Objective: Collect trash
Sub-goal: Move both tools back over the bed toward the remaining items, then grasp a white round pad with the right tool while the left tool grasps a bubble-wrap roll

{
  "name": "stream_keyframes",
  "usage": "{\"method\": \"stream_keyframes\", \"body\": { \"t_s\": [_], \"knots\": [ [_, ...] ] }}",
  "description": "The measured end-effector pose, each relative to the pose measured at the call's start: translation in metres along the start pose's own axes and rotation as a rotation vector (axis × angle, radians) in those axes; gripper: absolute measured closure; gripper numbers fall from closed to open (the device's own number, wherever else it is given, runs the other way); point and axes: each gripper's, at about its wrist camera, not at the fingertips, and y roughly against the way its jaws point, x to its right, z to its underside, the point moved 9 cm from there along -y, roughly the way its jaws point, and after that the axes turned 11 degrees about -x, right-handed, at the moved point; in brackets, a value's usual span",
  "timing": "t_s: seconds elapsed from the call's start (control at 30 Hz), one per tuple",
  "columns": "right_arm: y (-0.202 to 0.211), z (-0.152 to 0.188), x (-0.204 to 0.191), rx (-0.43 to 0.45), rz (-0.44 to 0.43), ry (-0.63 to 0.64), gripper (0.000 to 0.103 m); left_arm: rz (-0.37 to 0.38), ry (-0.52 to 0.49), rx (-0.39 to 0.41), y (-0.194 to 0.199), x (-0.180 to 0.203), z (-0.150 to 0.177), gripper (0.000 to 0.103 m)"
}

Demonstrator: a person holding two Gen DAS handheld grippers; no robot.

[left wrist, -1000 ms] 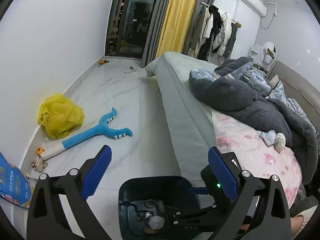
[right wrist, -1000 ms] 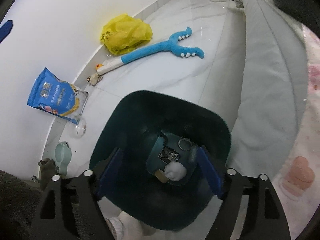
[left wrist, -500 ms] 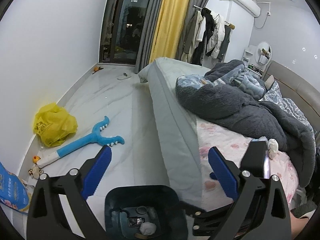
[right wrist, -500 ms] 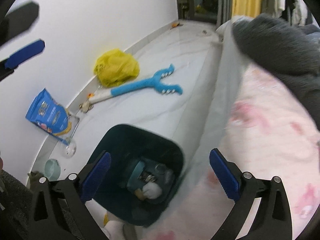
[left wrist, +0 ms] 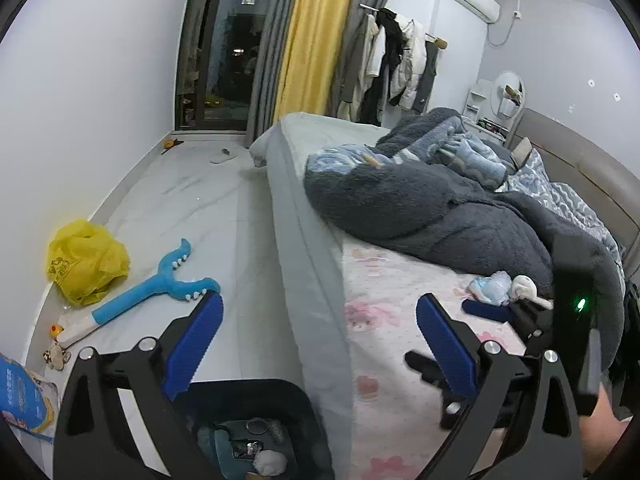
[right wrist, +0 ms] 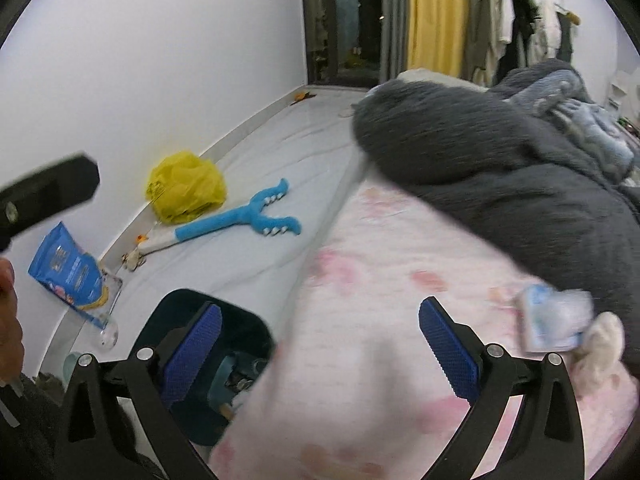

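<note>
A dark teal trash bin [left wrist: 280, 396] stands on the floor beside the bed and holds several bits of trash; it also shows in the right wrist view [right wrist: 240, 328]. A light blue crumpled wrapper [left wrist: 490, 286] and a white tissue wad [left wrist: 524, 288] lie on the pink sheet next to the grey blanket; they show blurred in the right wrist view as wrapper [right wrist: 554, 322] and tissue [right wrist: 600, 350]. My left gripper [left wrist: 320, 344] is open and empty above the bin and bed edge. My right gripper [right wrist: 320, 348] is open and empty over the bed, left of the wrapper.
A bed with a pink sheet [left wrist: 384, 320] and a grey blanket [left wrist: 440, 216] fills the right. On the floor lie a yellow plastic bag [left wrist: 86, 262], a blue plush toy [left wrist: 160, 288] and a blue pouch [right wrist: 66, 270] by the white wall.
Both grippers rose and swung right from over the bin toward the bed. The right gripper left the bin and now faces the wrapper and tissue. Both stayed open.
</note>
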Motion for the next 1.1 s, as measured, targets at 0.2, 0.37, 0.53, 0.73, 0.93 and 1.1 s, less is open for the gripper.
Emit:
{"method": "stream_keyframes", "body": {
  "t_s": [0.2,0.37,0.53,0.73,0.93,1.1],
  "knots": [
    [0.022,0.000,0.049,0.052,0.026,-0.059,0.003,0.041,-0.034,-0.011,-0.012,0.031,-0.003,0.004],
    [0.037,0.006,0.087,0.083,0.087,-0.110,0.003,0.064,-0.063,-0.016,-0.021,0.054,-0.005,0.004],
    [0.046,0.016,0.123,0.091,0.119,-0.155,0.003,0.083,-0.080,-0.020,-0.030,0.075,-0.008,0.004],
    [0.049,0.026,0.163,0.094,0.162,-0.210,0.003,0.105,-0.088,-0.029,-0.043,0.098,-0.011,0.004],
    [0.036,0.046,0.197,0.061,0.158,-0.283,0.003,0.123,-0.126,-0.040,-0.059,0.125,-0.017,0.005],
    [0.030,0.058,0.213,0.047,0.129,-0.307,0.009,0.144,-0.211,-0.060,-0.075,0.148,-0.019,0.005]
  ]
}}
